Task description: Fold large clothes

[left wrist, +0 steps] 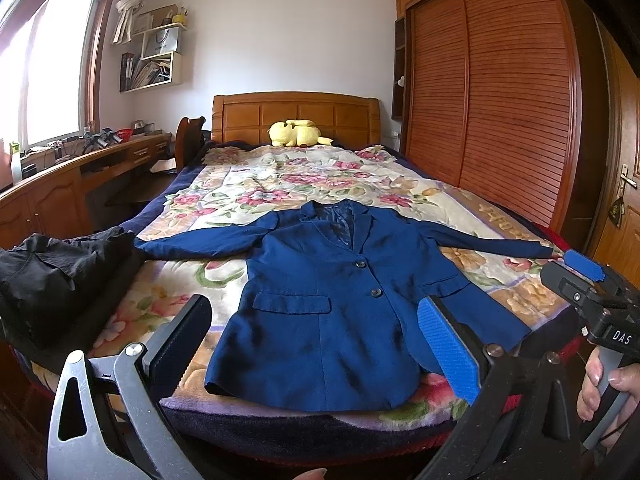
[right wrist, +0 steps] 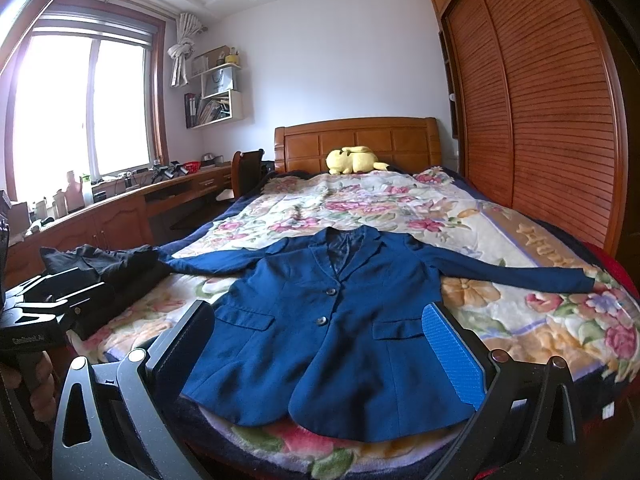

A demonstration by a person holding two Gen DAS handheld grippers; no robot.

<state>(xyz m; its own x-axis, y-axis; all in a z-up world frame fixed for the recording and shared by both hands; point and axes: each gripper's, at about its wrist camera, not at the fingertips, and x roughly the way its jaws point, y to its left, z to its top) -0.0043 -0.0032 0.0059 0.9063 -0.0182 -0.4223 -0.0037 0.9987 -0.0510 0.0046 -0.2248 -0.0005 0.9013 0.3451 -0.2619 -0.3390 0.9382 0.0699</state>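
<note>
A navy blue blazer [left wrist: 332,320] [right wrist: 332,332] lies flat and buttoned on the floral bedspread [left wrist: 256,184], front up, both sleeves spread sideways and its hem near the foot of the bed. My left gripper [left wrist: 316,348] hovers open over the lower half of the blazer, holding nothing. My right gripper [right wrist: 320,348] is open in the same way over the hem, its blue pad [right wrist: 452,356] above the right pocket. In the left wrist view the right gripper [left wrist: 576,276] shows beside the right sleeve end, with a hand [left wrist: 608,384] on its handle.
A crumpled black garment [left wrist: 60,272] [right wrist: 112,264] lies at the bed's left edge, touching the left sleeve end. A yellow plush toy [left wrist: 296,132] sits by the wooden headboard. A slatted wardrobe [left wrist: 492,100] runs along the right, a desk [left wrist: 60,184] along the left.
</note>
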